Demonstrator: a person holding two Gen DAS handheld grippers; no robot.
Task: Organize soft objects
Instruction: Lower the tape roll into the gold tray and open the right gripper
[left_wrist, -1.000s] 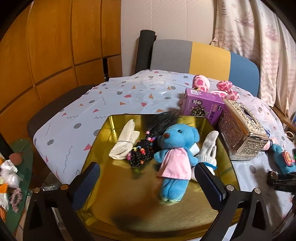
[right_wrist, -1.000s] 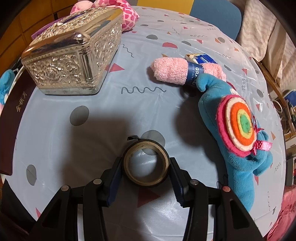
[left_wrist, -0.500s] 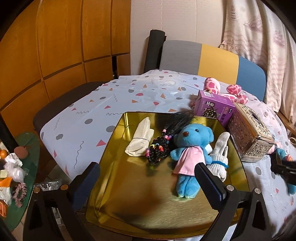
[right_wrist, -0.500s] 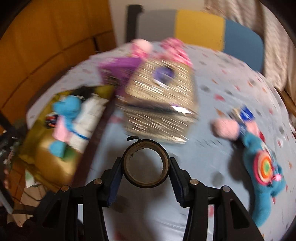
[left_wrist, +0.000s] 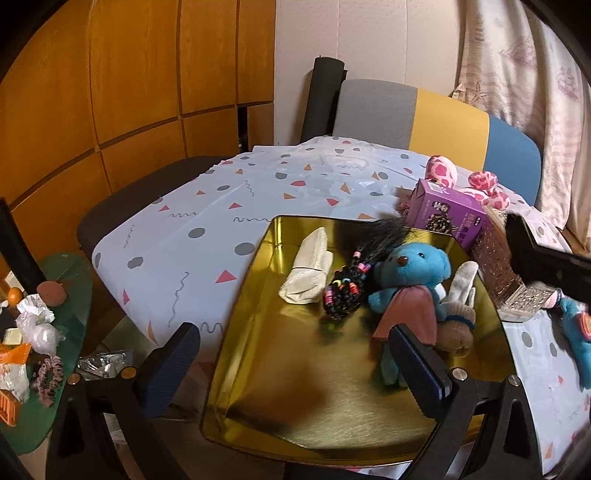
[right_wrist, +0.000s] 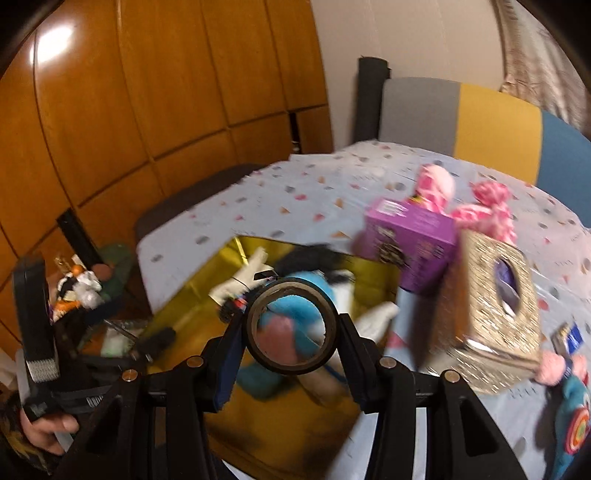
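- The right gripper (right_wrist: 291, 332) pinched a brown roll of adhesive tape (right_wrist: 291, 326) between its two black fingers, held in the air over the shiny gold rectangular tray (right_wrist: 207, 295).
- The left gripper (left_wrist: 295, 363) hung with its fingers spread wide and nothing between them, above the near edge of the gold tray (left_wrist: 332, 417).
- In the tray lay a blue plush bear in a pink dress (left_wrist: 410, 280), toward the tray's right side.
- Just left of the bear rested a black braided hairpiece with coloured beads (left_wrist: 351, 284), and left of that a folded cream cloth (left_wrist: 308, 273).
- A white knitted glove (left_wrist: 460, 291) lay against the bear's right side, by the tray's right edge.
- Beyond the tray's far right corner stood a purple cardboard box (left_wrist: 447, 218); an ornate silver tissue box (right_wrist: 495, 306) sat just beside it.
- A pink spotted plush toy (left_wrist: 443, 171) lay behind the purple box.
- A blue plush toy with a rainbow disc (right_wrist: 576, 421) lay near the tabletop's right edge.
- The right view was blurred.
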